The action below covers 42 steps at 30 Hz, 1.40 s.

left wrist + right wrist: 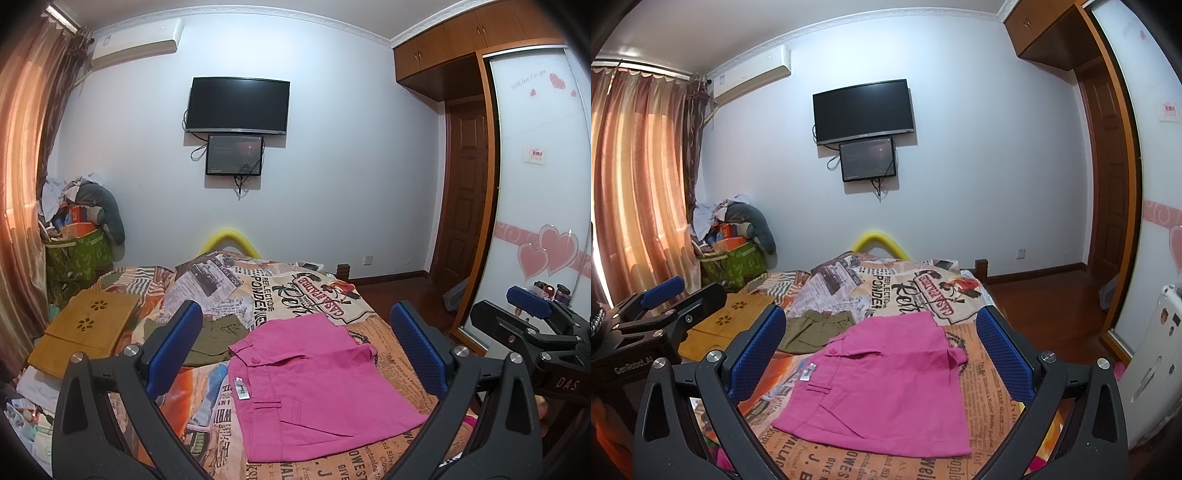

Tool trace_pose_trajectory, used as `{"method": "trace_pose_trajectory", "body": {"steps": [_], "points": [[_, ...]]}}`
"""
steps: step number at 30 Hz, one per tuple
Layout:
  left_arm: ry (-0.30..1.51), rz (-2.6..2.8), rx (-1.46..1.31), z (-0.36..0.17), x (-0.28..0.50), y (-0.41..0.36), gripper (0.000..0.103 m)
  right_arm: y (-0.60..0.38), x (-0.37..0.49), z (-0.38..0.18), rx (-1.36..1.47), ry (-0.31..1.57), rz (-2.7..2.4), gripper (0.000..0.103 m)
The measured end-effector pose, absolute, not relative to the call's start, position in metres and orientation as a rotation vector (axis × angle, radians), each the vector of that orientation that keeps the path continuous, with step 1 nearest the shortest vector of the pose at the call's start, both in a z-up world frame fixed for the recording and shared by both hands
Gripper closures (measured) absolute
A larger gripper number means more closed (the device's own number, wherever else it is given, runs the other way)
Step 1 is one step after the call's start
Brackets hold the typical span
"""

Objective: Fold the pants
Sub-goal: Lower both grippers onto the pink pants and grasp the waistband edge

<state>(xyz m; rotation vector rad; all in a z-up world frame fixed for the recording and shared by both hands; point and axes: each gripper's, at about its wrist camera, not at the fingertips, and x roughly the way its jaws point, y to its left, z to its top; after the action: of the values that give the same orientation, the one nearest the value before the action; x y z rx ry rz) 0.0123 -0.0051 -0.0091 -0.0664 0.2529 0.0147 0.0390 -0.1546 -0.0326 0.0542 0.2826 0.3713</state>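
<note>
Pants (314, 380), pink and already folded flat, lie on the bed (388, 454) near its front edge in the left wrist view, on a cover printed like newspaper. The left gripper (299, 347) hangs above them with its jaws spread wide and nothing between them; its blue pads (173, 343) frame the pants on both sides without touching. A white label (241, 388) shows at the pants' left edge. Just beyond their far left corner lie olive shorts (218, 341), and further left a wooden tray (83, 328) sits at the bed's left edge. On the white far wall hang a TV (238, 105), a smaller screen (234, 155) just under it, and an air conditioner (136, 42) near the curtain (22, 166). A wardrobe (535, 177) with pink hearts stands to the right. The right gripper (532, 299) shows at the right edge, past the bed's right side.

From the right wrist view, the pants (882, 384) again lie near the bed's (990, 391) front edge, between the wide-open, empty jaws of the right gripper (882, 350). The shorts (816, 328) touch the pants' far left corner. The left gripper (670, 295) sits at the left, over the tray (738, 314), its jaws parted. A pile of clutter (733, 240) fills the far left corner of the room beside the curtain (639, 177).
</note>
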Motion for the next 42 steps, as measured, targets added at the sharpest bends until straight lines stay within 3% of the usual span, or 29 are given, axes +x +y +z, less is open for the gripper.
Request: {"method": "trace_pose_trajectory", "body": {"steps": [9, 17, 23, 25, 31, 39, 42], "points": [[0.357, 0.017, -0.043, -0.030, 0.068, 0.007, 0.000, -0.162, 0.073, -0.050, 0.008, 0.351, 0.334, 0.000], [0.567, 0.045, 0.005, -0.085, 0.156, 0.036, 0.000, -0.178, 0.136, -0.094, -0.078, 0.497, 0.259, 0.000], [0.756, 0.005, -0.022, -0.139, 0.211, 0.057, 0.022, -0.192, 0.179, -0.133, -0.078, 0.633, 0.252, 0.001], [0.816, -0.021, -0.036, -0.157, 0.224, 0.061, 0.033, -0.196, 0.193, -0.147, -0.061, 0.679, 0.257, 0.009], [0.957, -0.071, -0.047, -0.207, 0.248, 0.062, 0.052, -0.203, 0.224, -0.188, -0.043, 0.826, 0.283, 0.030], [1.066, -0.127, -0.101, -0.242, 0.268, 0.067, 0.070, -0.196, 0.263, -0.236, 0.015, 0.991, 0.393, 0.069], [1.084, -0.134, -0.132, -0.250, 0.272, 0.075, 0.077, -0.192, 0.273, -0.246, 0.050, 1.023, 0.445, 0.073]]}}
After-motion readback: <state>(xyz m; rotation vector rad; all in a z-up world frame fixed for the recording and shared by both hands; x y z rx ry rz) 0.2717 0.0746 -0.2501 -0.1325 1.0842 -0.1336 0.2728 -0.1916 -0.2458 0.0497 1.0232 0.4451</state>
